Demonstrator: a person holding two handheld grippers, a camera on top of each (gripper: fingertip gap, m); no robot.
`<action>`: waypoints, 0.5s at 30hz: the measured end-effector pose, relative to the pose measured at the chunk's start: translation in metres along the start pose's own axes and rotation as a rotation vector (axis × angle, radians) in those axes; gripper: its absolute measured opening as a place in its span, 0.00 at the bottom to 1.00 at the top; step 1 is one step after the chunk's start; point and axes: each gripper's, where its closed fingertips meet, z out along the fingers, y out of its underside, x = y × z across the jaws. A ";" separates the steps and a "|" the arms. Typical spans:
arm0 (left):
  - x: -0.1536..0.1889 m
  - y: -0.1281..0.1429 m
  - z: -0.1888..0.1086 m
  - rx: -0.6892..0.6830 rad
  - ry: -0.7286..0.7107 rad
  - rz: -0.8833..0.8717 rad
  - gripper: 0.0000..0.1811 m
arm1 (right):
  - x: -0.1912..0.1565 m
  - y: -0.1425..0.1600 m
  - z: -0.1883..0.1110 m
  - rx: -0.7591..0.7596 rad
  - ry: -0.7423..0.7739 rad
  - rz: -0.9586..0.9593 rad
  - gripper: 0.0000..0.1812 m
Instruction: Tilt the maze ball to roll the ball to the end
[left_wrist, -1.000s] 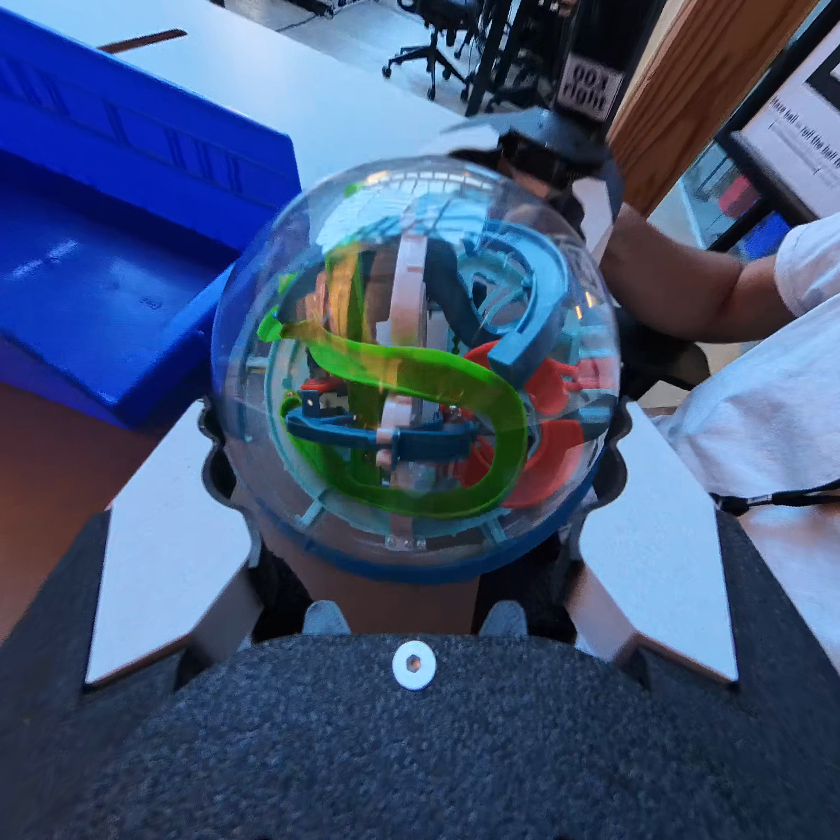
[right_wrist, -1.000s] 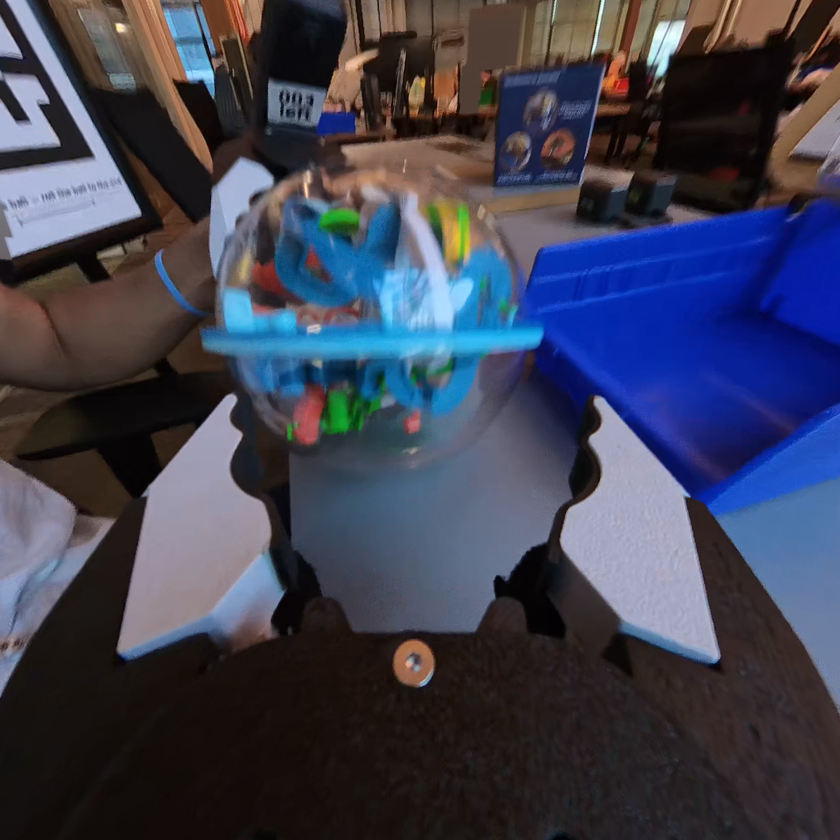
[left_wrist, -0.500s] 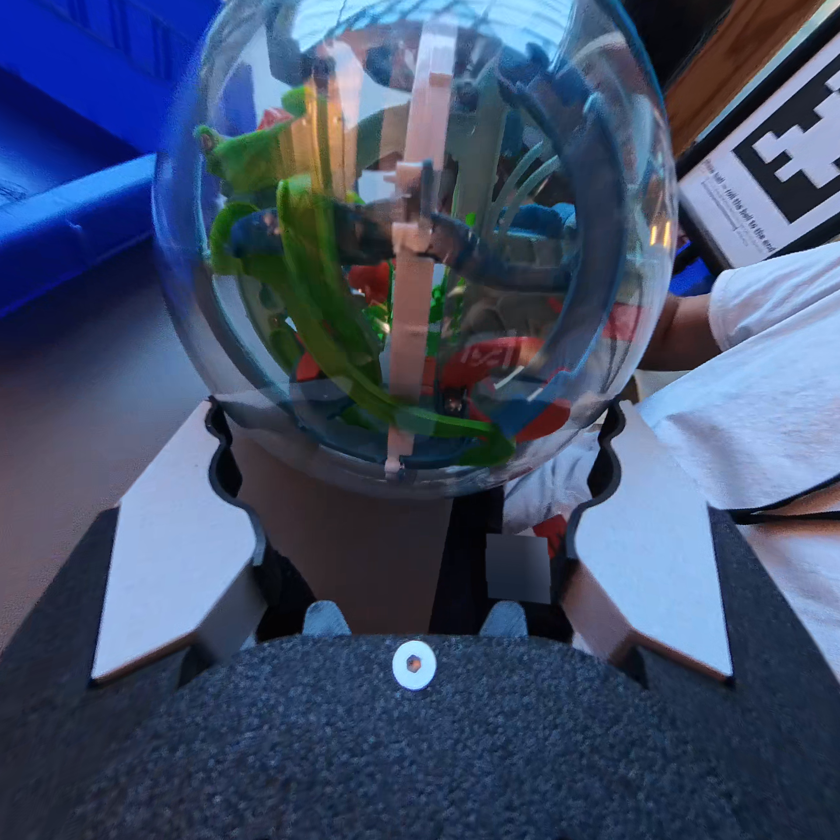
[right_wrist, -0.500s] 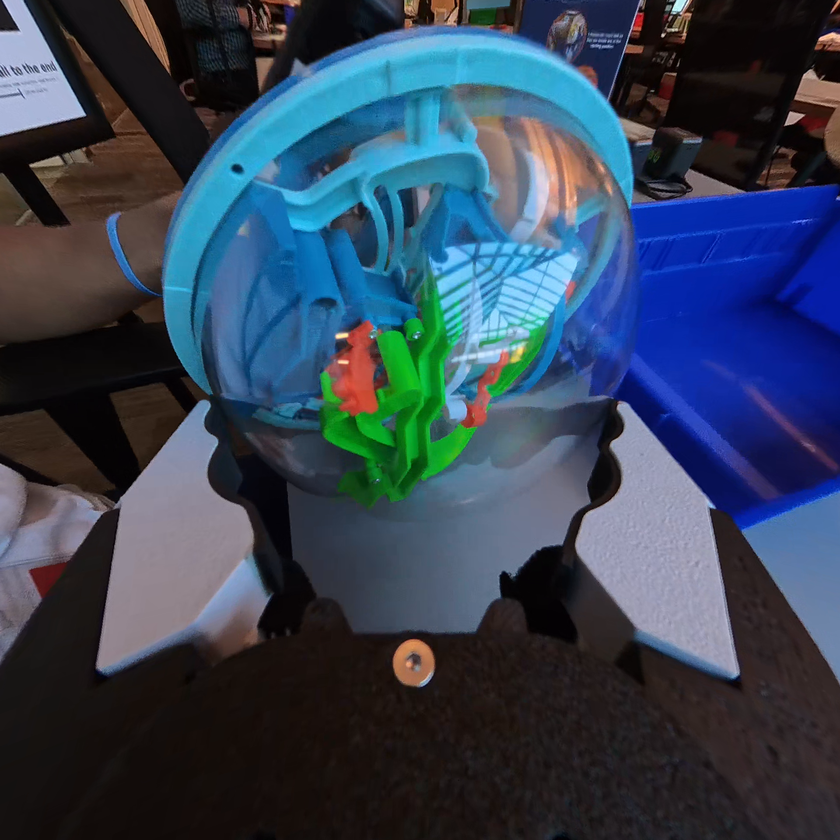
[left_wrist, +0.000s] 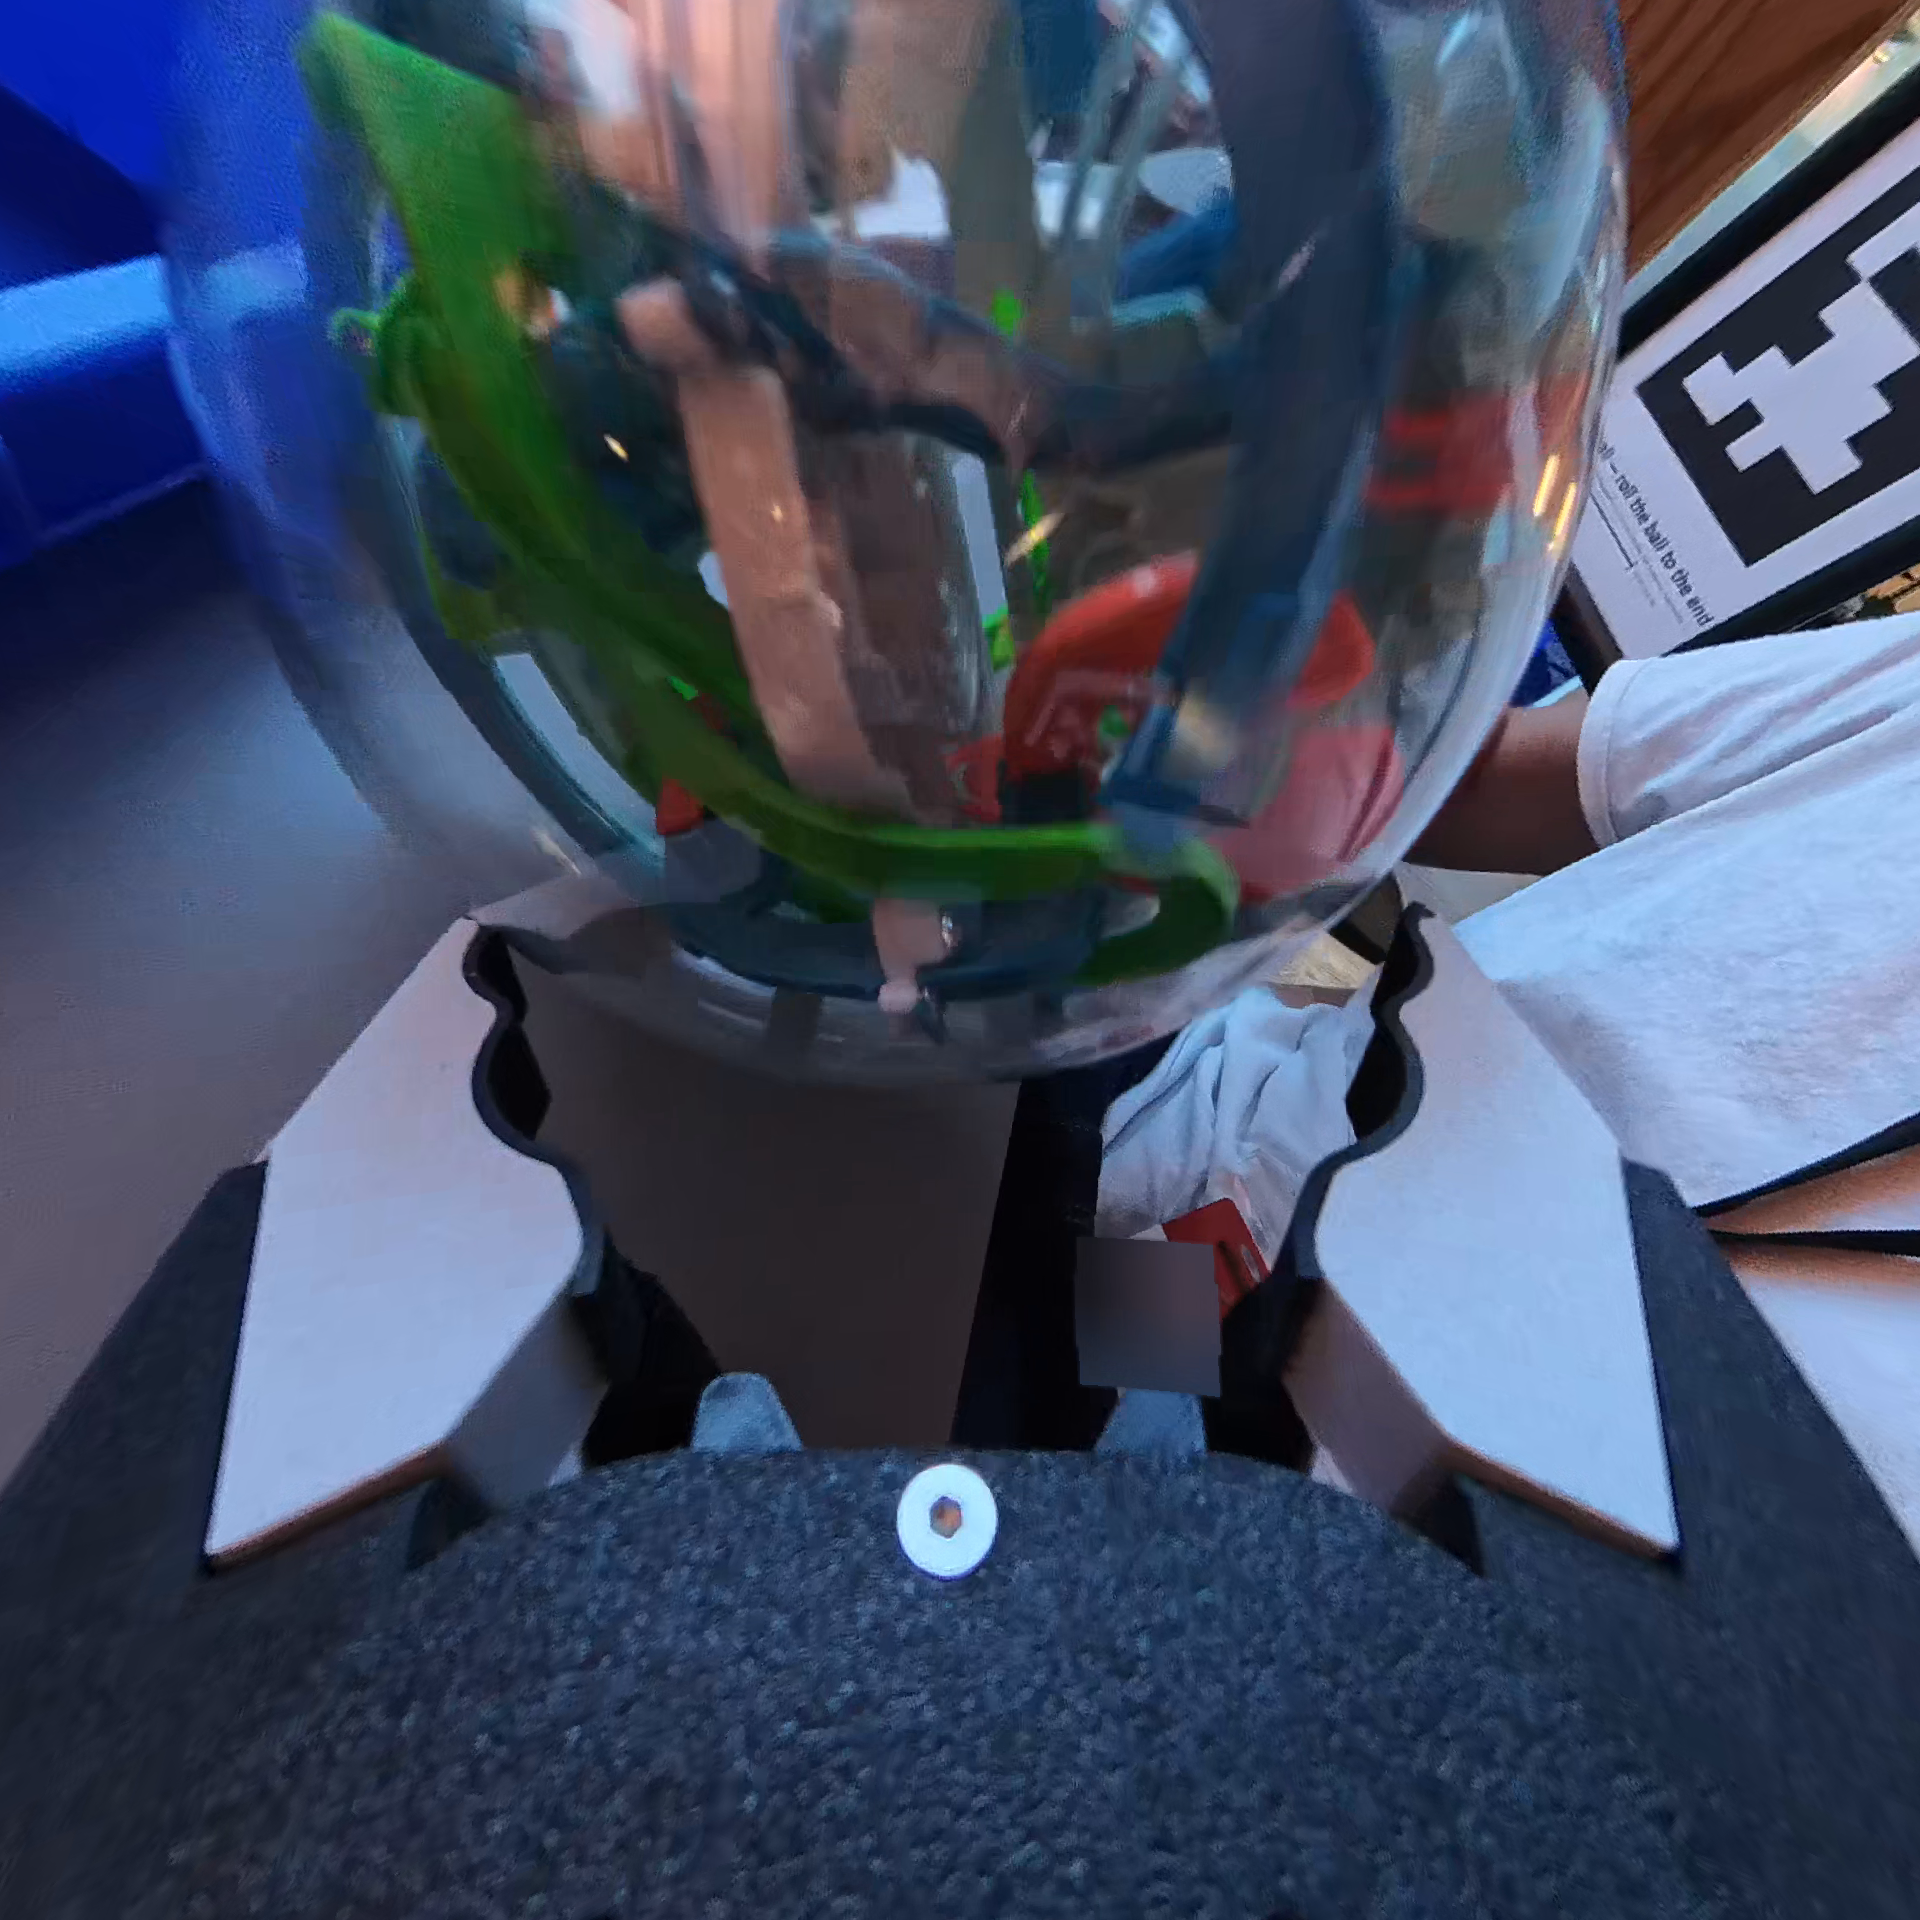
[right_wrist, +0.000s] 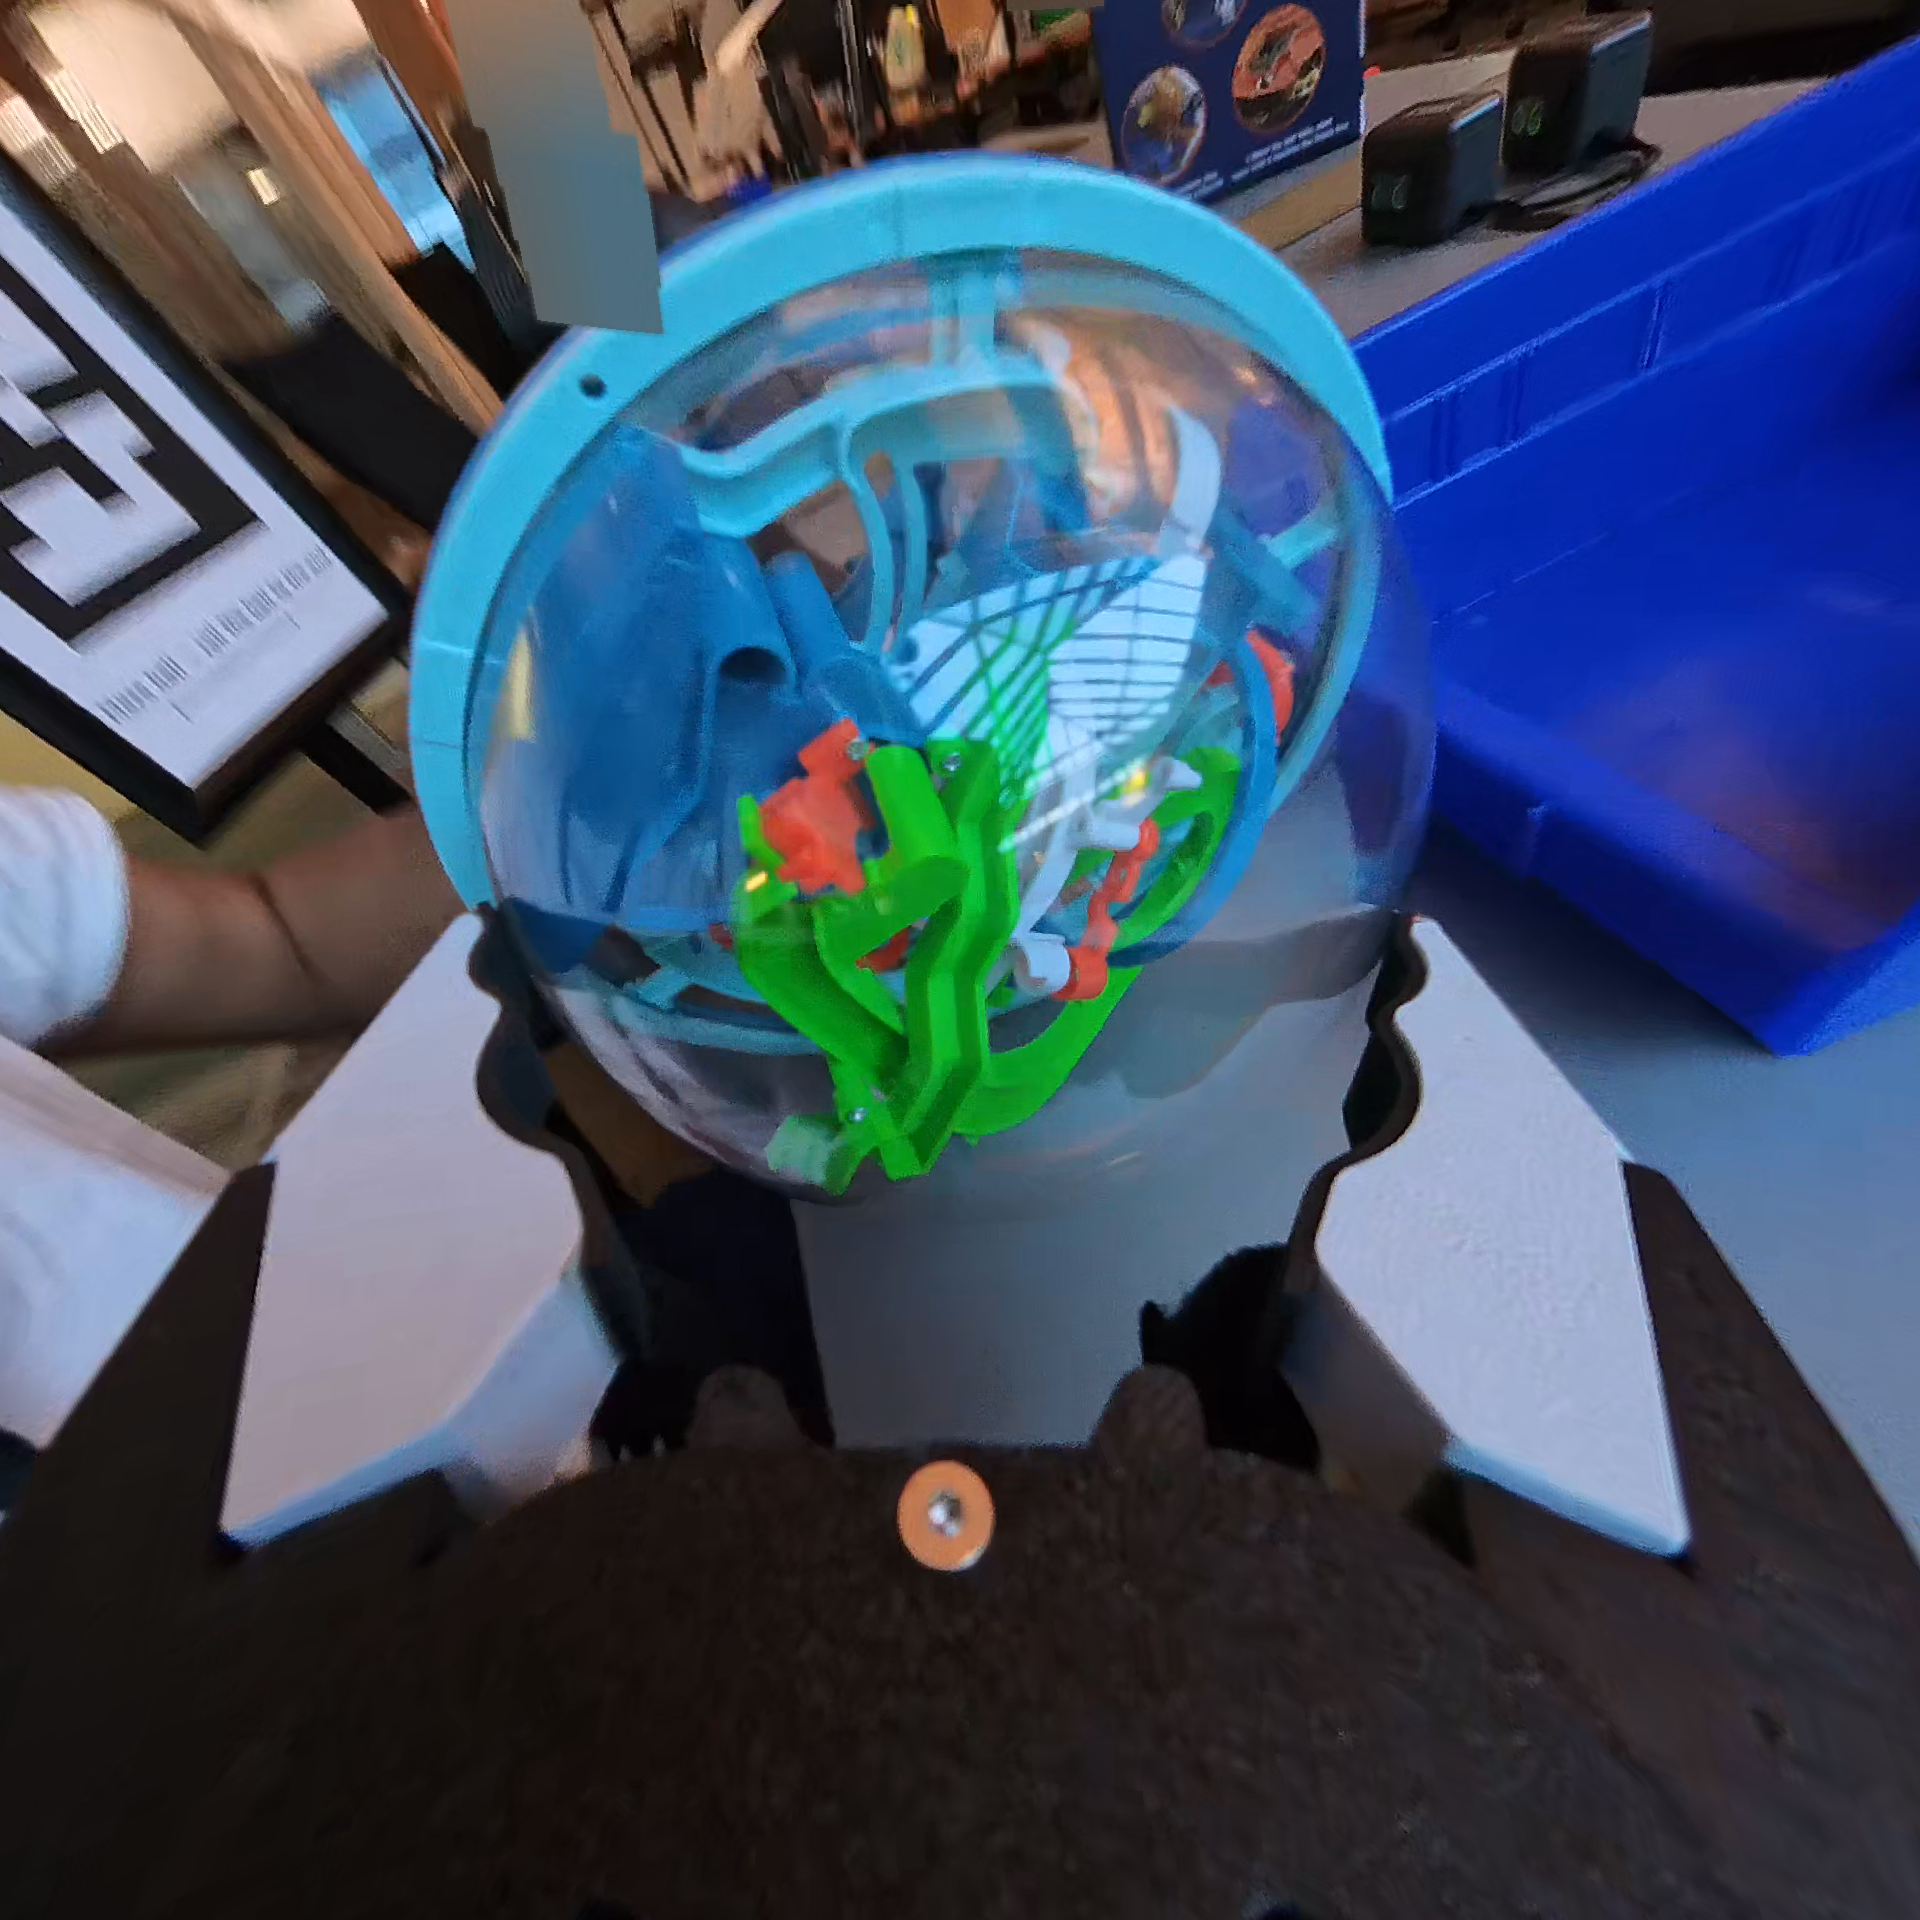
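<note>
Maze ball (right_wrist: 914, 665), a clear sphere with green, red and blue tracks inside and a light-blue ring around it, sits raised between both tools. Right hand-held gripper (right_wrist: 940, 1029) cradles its lower curve with jaws spread wide against the shell; left hand-held gripper (left_wrist: 940, 997) does likewise from the opposite side, also spread, the ball blurred there. Whether either truly clamps it, I cannot tell. Tilting looks under way; the small ball inside is not visible. Next calls for slow, coordinated tipping. Beside it on the grey tabletop (right_wrist: 1662, 1143) stands a blue bin (right_wrist: 1662, 623).
</note>
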 end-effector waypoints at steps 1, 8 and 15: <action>0.003 0.002 0.001 -0.006 0.004 0.005 0.86 | 0.001 -0.002 -0.002 0.011 -0.021 0.053 0.85; 0.020 0.027 0.017 -0.107 0.031 0.028 0.84 | 0.008 -0.004 -0.015 -0.043 -0.123 0.237 0.85; 0.032 0.040 0.032 -0.143 0.090 0.021 0.80 | 0.017 -0.016 -0.016 -0.034 -0.165 0.278 0.85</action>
